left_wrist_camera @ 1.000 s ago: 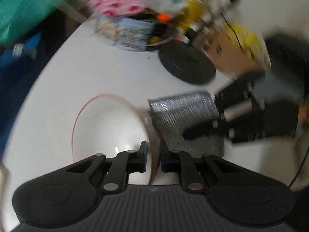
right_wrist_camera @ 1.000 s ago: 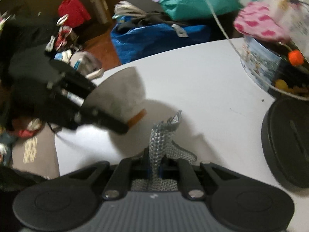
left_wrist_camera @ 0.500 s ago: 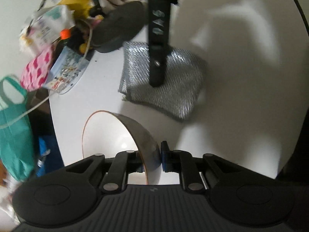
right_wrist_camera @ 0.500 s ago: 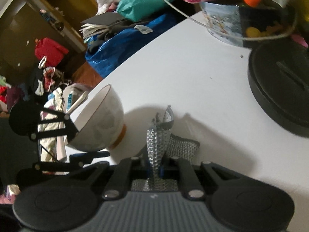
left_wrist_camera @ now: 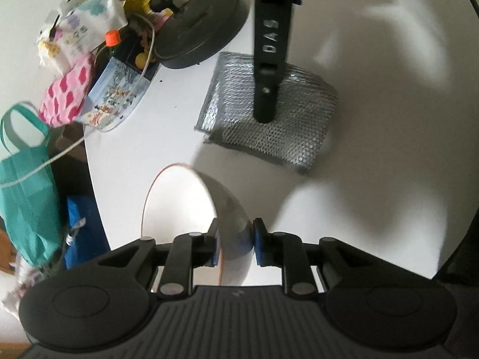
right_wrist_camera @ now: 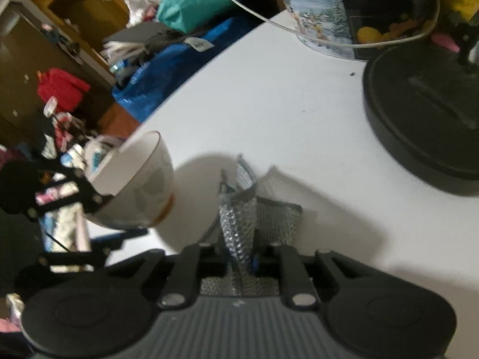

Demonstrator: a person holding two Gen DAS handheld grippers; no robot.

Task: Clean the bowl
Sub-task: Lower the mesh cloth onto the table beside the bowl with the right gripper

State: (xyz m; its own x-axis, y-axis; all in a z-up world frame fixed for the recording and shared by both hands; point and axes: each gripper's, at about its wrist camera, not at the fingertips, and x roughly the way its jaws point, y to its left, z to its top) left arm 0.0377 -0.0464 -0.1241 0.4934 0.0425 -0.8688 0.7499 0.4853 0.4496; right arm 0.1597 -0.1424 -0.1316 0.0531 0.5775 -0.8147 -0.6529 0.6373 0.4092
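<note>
My left gripper (left_wrist_camera: 234, 246) is clenched on the wall of the white ceramic bowl with a thin orange rim (left_wrist_camera: 191, 206), one blue pad inside and one outside. From my right camera the bowl (right_wrist_camera: 140, 188) is tipped on its side and held up off the round white table (right_wrist_camera: 284, 104), its mouth turned away from the table's middle.

My right gripper (right_wrist_camera: 239, 261) is clamped on the silver metallic mesh scrubbing cloth (right_wrist_camera: 239, 218), which stands bunched between the fingers. In the left view that cloth (left_wrist_camera: 269, 113) hangs just beyond the bowl (I cannot tell if its lower edge touches the table).

Farther back sit a round black disc base (left_wrist_camera: 200, 36) and a clear plastic tub with a printed winter scene (left_wrist_camera: 119, 95) stuffed with packets. A teal bag (left_wrist_camera: 24, 185) hangs off the table's edge.
</note>
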